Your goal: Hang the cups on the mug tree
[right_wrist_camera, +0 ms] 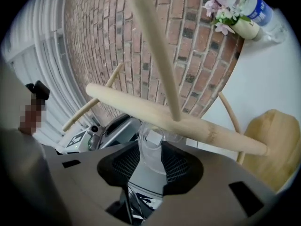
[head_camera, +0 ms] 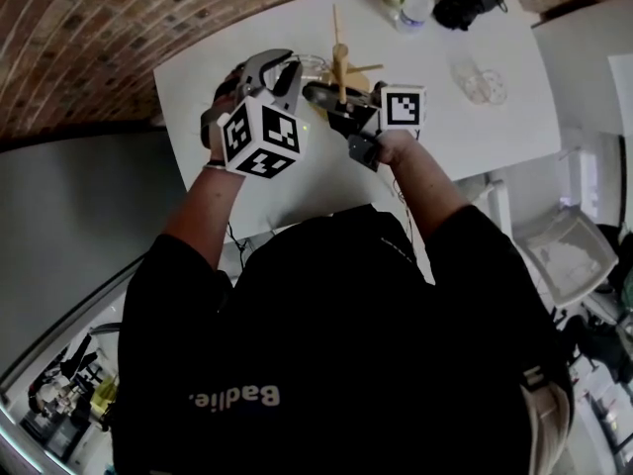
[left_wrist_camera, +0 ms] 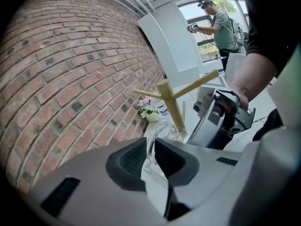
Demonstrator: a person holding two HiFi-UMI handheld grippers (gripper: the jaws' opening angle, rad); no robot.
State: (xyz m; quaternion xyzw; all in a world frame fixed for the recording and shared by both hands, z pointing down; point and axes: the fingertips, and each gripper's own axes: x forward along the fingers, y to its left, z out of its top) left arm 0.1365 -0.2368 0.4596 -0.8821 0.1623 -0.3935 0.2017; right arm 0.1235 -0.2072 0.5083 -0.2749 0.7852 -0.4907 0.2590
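Head view: both grippers meet at the pale wooden mug tree (head_camera: 340, 62) on the white table (head_camera: 475, 137).

Left gripper (head_camera: 290, 65): jaws nearly together, clamped on the wall of a clear handled cup (left_wrist_camera: 162, 133), which sits just beside the tree's stem. Right gripper (head_camera: 318, 94): jaws stand wide. The right gripper view shows a clear part of the cup between the pads, which do not appear to press on it. Writing: white print on the person's black shirt (head_camera: 326, 364) appears to read "Badlie."; the marker cubes carry black-and-white squares only. The blue label on the clear plastic bottle (right_wrist_camera: 254, 8) is not legible. Only the head view shows a second clear cup (head_camera: 480, 82), well apart on the table. Only the left gripper view shows a person in a green top (left_wrist_camera: 221, 25) by a window.
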